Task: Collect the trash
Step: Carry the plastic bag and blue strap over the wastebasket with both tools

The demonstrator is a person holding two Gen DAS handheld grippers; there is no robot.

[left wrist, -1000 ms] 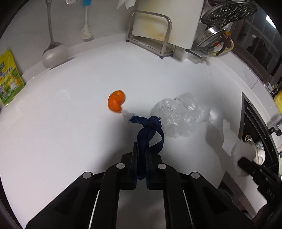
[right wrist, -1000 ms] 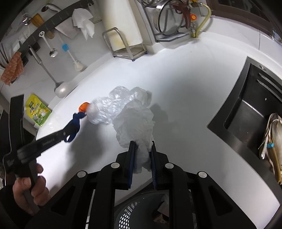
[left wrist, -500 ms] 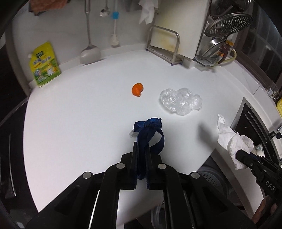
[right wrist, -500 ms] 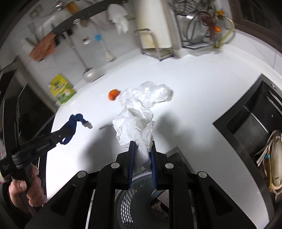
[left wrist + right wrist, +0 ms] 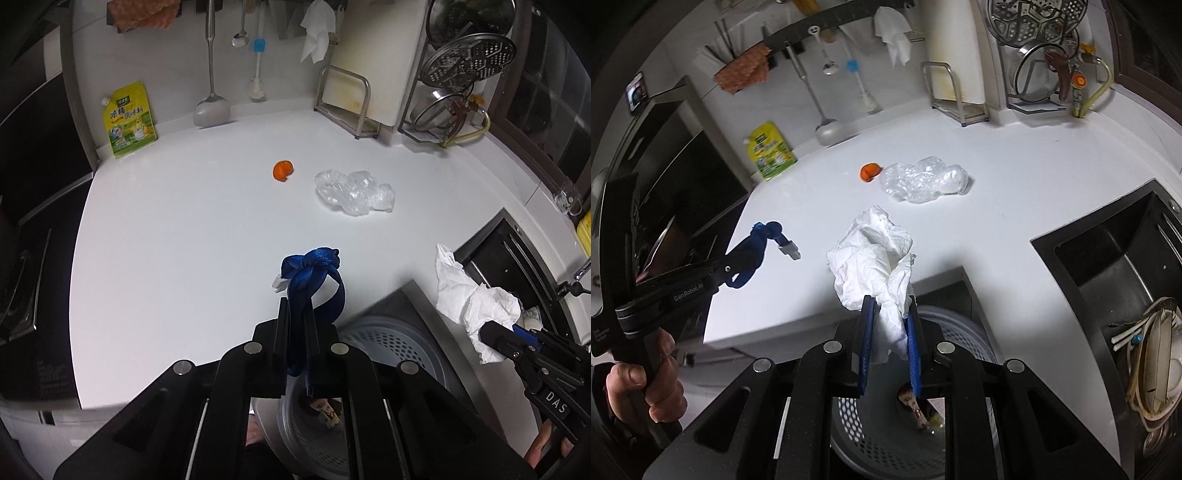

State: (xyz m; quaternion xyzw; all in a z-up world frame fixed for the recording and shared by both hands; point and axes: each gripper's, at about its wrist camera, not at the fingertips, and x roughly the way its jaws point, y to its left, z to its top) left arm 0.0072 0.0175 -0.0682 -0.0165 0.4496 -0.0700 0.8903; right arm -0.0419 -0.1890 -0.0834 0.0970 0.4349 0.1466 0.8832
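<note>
My left gripper (image 5: 298, 314) is shut on a knotted blue strap (image 5: 314, 269) with a small white tag, held above the counter's front edge. In the right wrist view that same blue strap (image 5: 753, 247) hangs from the left gripper (image 5: 733, 267) at the left. My right gripper (image 5: 889, 314) is shut on a crumpled white tissue (image 5: 871, 258), also seen as a white tissue (image 5: 472, 299) at the right of the left wrist view. Below both sits a grey perforated bin (image 5: 960, 332) with wrappers inside. An orange peel (image 5: 282, 170) and a crumpled clear plastic bag (image 5: 352, 192) lie on the white counter (image 5: 177, 229).
A black sink (image 5: 1115, 266) with dishes lies to the right. At the back wall stand a yellow-green pouch (image 5: 127, 120), a ladle (image 5: 211, 107), a cutting board rack (image 5: 349, 99) and a pot-lid rack (image 5: 458, 92). A dark stove surface (image 5: 33, 221) borders the counter's left.
Both grippers have pulled back from the counter and risen with their loads. The peel and plastic bag look farther away, and the grey bin has come into view beneath the fingers.
</note>
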